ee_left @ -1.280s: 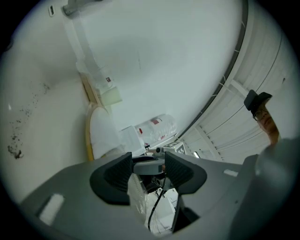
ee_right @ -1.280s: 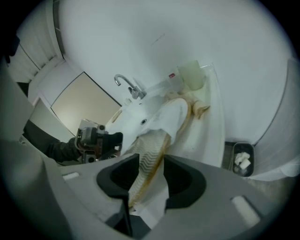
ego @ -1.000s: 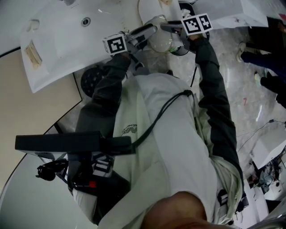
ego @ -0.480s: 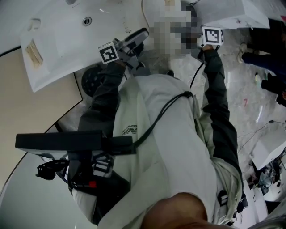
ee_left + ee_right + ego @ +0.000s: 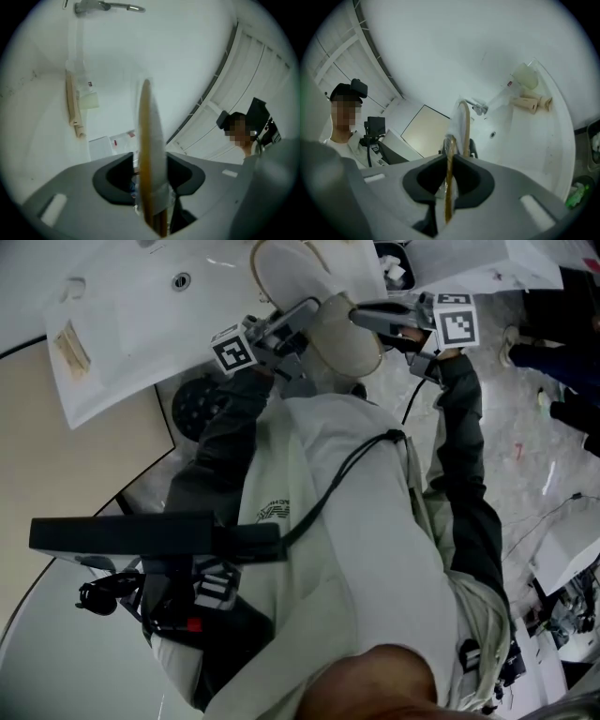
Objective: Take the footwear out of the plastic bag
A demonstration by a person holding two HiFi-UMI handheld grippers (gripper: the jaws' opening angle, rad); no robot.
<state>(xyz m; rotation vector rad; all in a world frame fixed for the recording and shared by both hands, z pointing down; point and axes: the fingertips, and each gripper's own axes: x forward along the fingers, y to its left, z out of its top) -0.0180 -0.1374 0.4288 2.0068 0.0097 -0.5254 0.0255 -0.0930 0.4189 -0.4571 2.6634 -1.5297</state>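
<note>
As left tongs, just widening, and right tongs, just closed, pinch it, pale, flat, tan-soled footwear.

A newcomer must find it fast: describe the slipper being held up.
Find the big white table; past its near edge, in front of the person's pale jacket, a slipper is held aloft. It is cream and oval, raised off every surface, whereas the tan packaged item lies flat on the table.
</note>
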